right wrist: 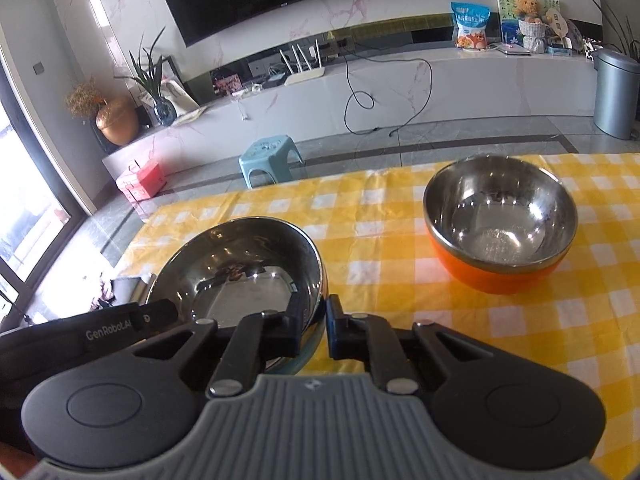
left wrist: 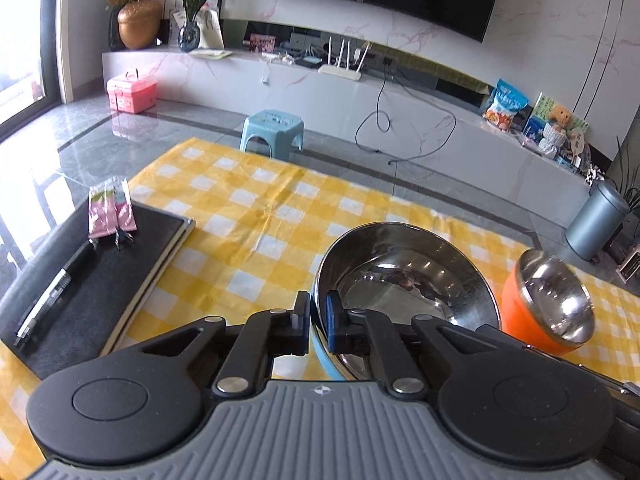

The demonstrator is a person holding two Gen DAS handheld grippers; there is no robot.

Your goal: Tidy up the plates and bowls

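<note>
Left gripper (left wrist: 318, 308): fingers clamped on the near rim of the blue-sided steel bowl (left wrist: 404, 276). Right gripper (right wrist: 324, 312): fingers clamped on that bowl's opposite rim.

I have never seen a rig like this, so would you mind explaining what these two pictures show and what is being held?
There is no robot arm: a person holds a two-finger gripper in each hand, and each carries a fisheye camera looking along its fingers. One picture is from the left gripper, the other from the right gripper. Both are shut on the rim of the same steel bowl with a blue outside, from opposite sides. On the yellow checked tablecloth there is also an orange bowl with a steel inside, standing apart. A black notebook carries a pen and pink packets.
</note>
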